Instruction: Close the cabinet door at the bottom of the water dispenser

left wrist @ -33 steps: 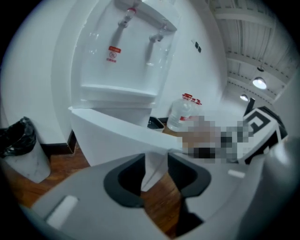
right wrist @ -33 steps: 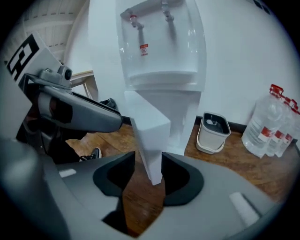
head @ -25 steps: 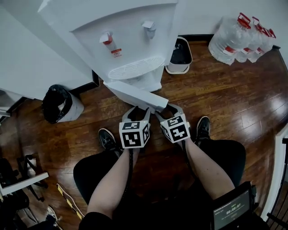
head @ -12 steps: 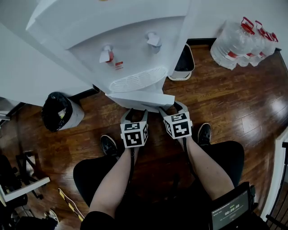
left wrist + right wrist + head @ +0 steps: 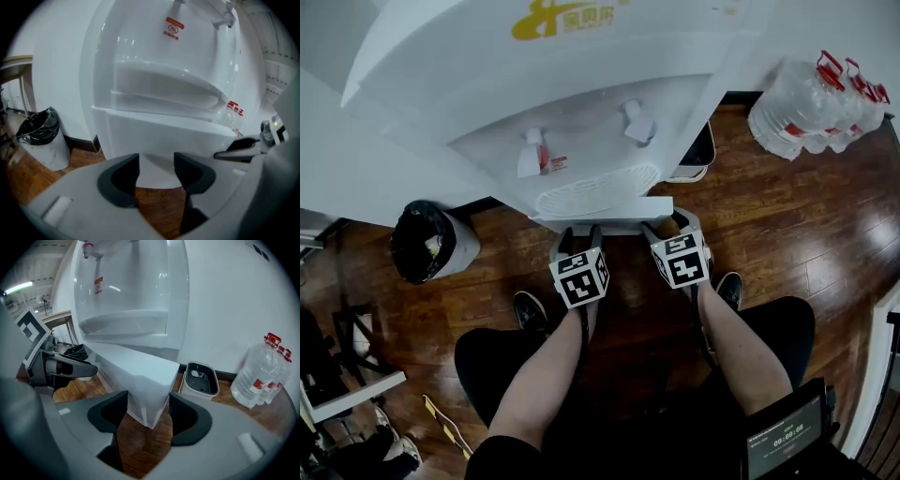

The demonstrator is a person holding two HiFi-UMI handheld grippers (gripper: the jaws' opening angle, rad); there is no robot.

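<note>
Now left claw (image 5: 578,232) and right claw (image 5: 675,223), just opened wide, frame the cabinet door (image 5: 609,211) under an unreadable yellow logo (image 5: 567,17).

The dark wooden plank floor (image 5: 787,216) carried all items. The water dispenser (image 5: 581,112) stood at the far centre. A bin lined with a black bag (image 5: 427,242) stood to its left. A small white bin (image 5: 701,150) stood just beside its right. A cluster of water bottles (image 5: 816,98) occupied the far right. The person's left shoe (image 5: 528,309) and right shoe (image 5: 731,289) rested nearer.
</note>
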